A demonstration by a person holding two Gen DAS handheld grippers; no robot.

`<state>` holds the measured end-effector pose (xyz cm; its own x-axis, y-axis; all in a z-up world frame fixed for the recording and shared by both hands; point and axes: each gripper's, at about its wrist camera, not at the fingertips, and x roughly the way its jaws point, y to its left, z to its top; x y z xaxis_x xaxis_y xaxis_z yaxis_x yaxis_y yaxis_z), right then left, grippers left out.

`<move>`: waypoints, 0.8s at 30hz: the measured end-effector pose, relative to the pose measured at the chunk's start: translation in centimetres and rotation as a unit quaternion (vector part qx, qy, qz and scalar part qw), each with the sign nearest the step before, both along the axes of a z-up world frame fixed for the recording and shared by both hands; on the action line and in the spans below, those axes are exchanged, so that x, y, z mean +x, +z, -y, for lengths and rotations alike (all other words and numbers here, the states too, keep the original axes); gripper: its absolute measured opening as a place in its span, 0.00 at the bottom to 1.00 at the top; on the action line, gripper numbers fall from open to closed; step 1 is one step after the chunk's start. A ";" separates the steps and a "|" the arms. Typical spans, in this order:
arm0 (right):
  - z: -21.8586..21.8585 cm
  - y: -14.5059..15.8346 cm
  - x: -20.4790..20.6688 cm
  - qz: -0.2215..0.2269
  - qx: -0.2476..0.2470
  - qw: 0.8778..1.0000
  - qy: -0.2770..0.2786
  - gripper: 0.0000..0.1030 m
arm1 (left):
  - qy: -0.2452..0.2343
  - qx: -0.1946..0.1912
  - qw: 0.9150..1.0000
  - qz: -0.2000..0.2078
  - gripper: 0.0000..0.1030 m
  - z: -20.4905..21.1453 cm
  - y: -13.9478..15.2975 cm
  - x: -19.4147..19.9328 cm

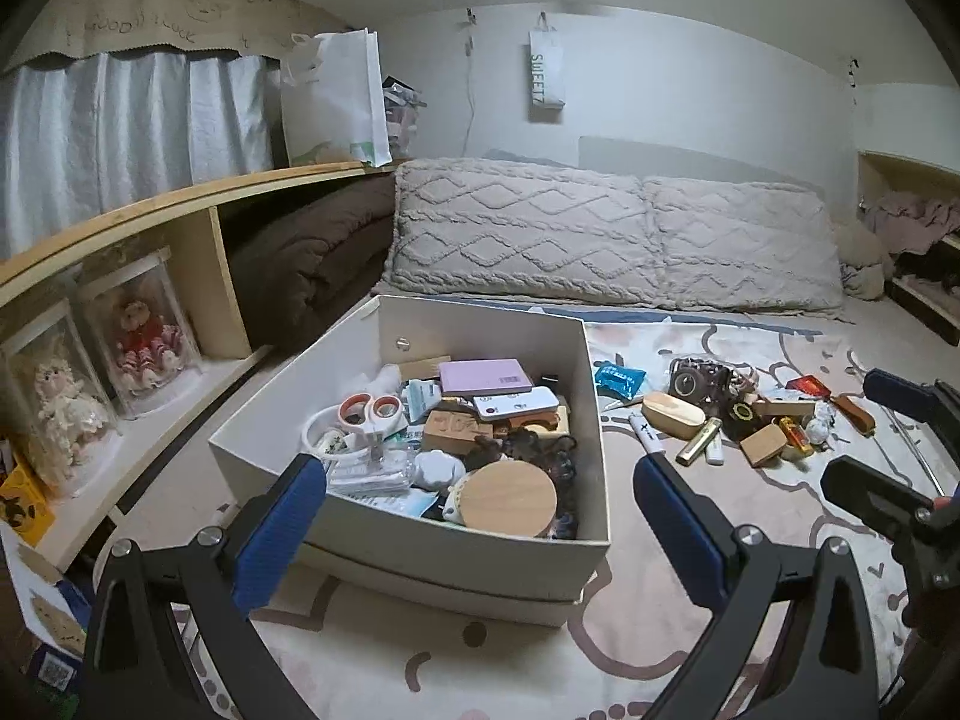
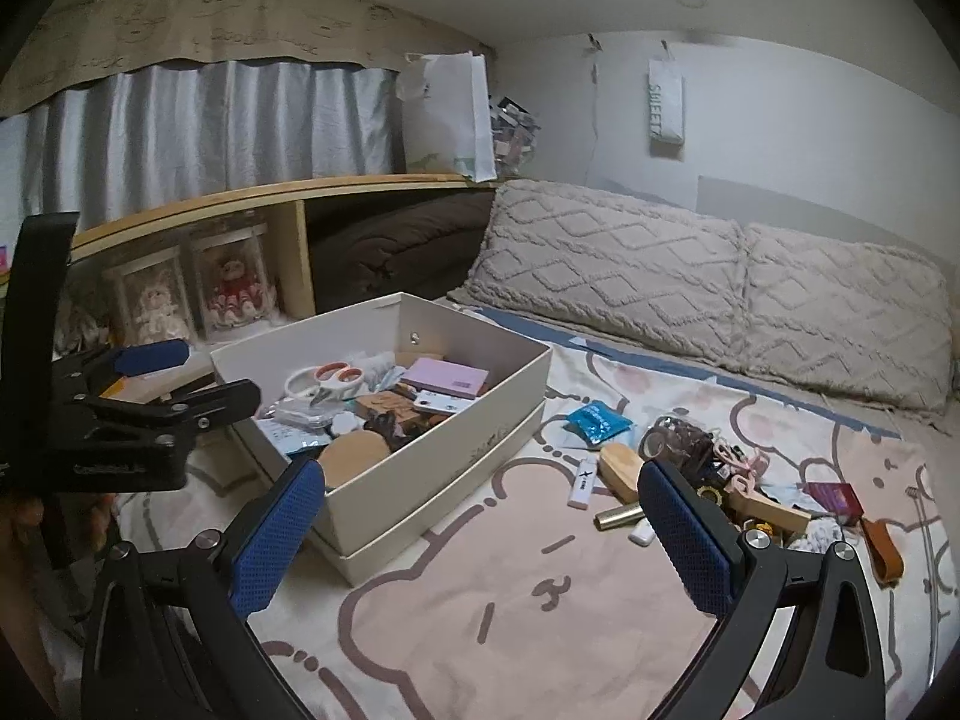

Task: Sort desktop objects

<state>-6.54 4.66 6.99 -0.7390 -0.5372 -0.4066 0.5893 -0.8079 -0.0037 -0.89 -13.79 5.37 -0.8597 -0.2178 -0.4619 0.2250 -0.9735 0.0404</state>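
Note:
A cream box (image 1: 414,558) (image 2: 420,480) sits on the bed, filled with scissors (image 1: 369,411), a pink notebook (image 1: 483,376), a round wooden lid (image 1: 509,498) and other small items. A pile of loose objects lies to its right: a blue packet (image 1: 621,378) (image 2: 597,423), a white marker (image 1: 645,435), a gold tube (image 1: 698,449) (image 2: 618,517), wooden blocks (image 1: 762,444). My left gripper (image 1: 480,516) is open and empty, hovering over the box's near edge. My right gripper (image 2: 480,528) is open and empty, just right of the box; it also shows in the left wrist view (image 1: 888,438).
Two knitted pillows (image 1: 600,234) line the far side of the bed. A wooden shelf (image 1: 180,198) with dolls in clear cases (image 1: 141,330) runs along the left. The bedsheet (image 2: 540,600) has a pink cartoon print.

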 end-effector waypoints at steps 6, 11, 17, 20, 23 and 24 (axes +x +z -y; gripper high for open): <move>0.1 -0.8 1.7 -0.023 0.023 0.999 -0.001 1.00 | 0.008 -0.003 1.000 -0.010 1.00 -0.9 -0.4 1.5; -0.2 -1.4 2.4 -0.021 0.028 0.999 -0.001 1.00 | 0.009 -0.006 1.000 -0.015 1.00 -1.5 -0.8 2.7; -1.1 -1.8 2.9 -0.014 0.021 1.000 0.000 1.00 | 0.005 -0.010 1.000 -0.018 1.00 -2.0 -1.2 3.7; -1.3 -2.2 3.0 -0.011 0.022 1.000 0.000 1.00 | 0.007 -0.015 1.000 -0.018 1.00 -2.3 -1.5 3.9; -1.4 -2.4 3.1 -0.009 0.023 1.000 0.000 1.00 | 0.007 -0.014 1.000 -0.018 1.00 -2.4 -1.7 4.2; -1.4 -2.5 3.2 -0.009 0.024 1.000 0.000 1.00 | 0.006 -0.016 1.000 -0.017 1.00 -2.5 -1.7 4.2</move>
